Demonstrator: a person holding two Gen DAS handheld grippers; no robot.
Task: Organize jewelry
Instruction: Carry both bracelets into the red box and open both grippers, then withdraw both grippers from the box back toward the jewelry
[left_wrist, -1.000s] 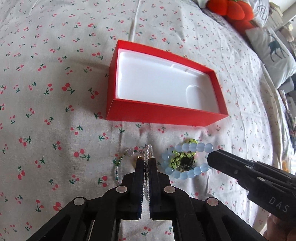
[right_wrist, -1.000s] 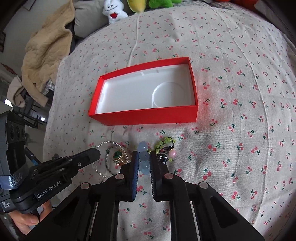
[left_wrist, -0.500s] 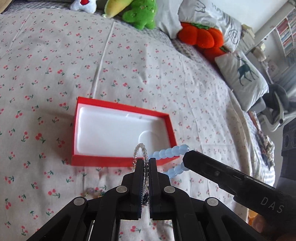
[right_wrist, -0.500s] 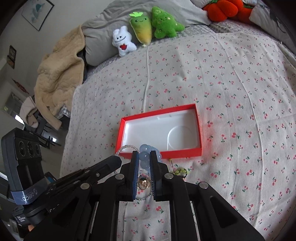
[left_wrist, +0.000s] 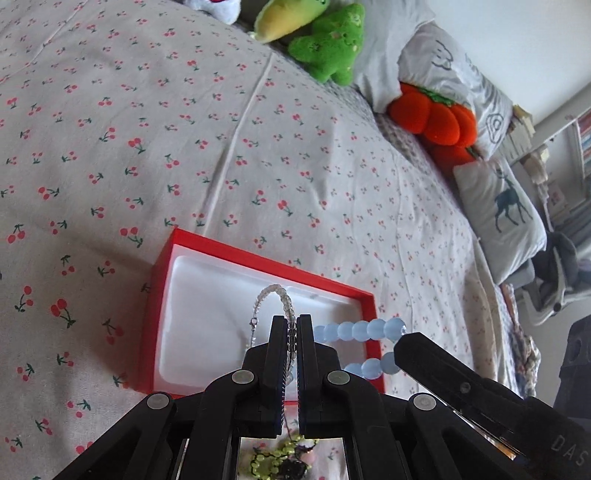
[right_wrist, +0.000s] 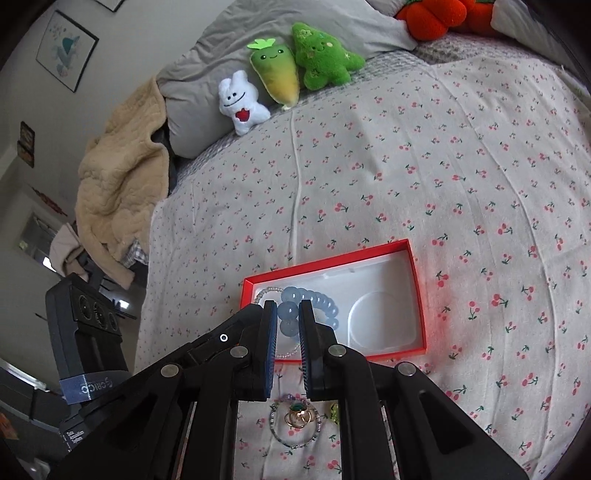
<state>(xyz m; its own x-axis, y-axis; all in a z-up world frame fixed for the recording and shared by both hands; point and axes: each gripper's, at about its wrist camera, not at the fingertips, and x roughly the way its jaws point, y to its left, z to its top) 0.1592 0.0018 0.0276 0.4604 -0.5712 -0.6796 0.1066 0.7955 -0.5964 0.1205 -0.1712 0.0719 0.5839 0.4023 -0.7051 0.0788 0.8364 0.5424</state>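
bed (right_wrist: 424, 155) w/ cherry-print sheet, plush toys (right_wrist: 291, 70) and pillows at its head, beige blanket (right_wrist: 122, 184) off one side. red box (right_wrist: 415, 295) w/ white liner lies open on the sheet, long axis across both views. left gripper (left_wrist: 291, 332) fingers nipped on a clear bead bracelet (left_wrist: 275, 295), right gripper (right_wrist: 288, 317) fingers pinching a blue bead bracelet (right_wrist: 314, 299), both over the box; more jewelry (right_wrist: 295, 421) on sheet nearer.

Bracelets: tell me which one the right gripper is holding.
The pale blue bracelet of large round beads is pinched in the right gripper over the red box. The thin clear-beaded bracelet is in the left gripper instead.
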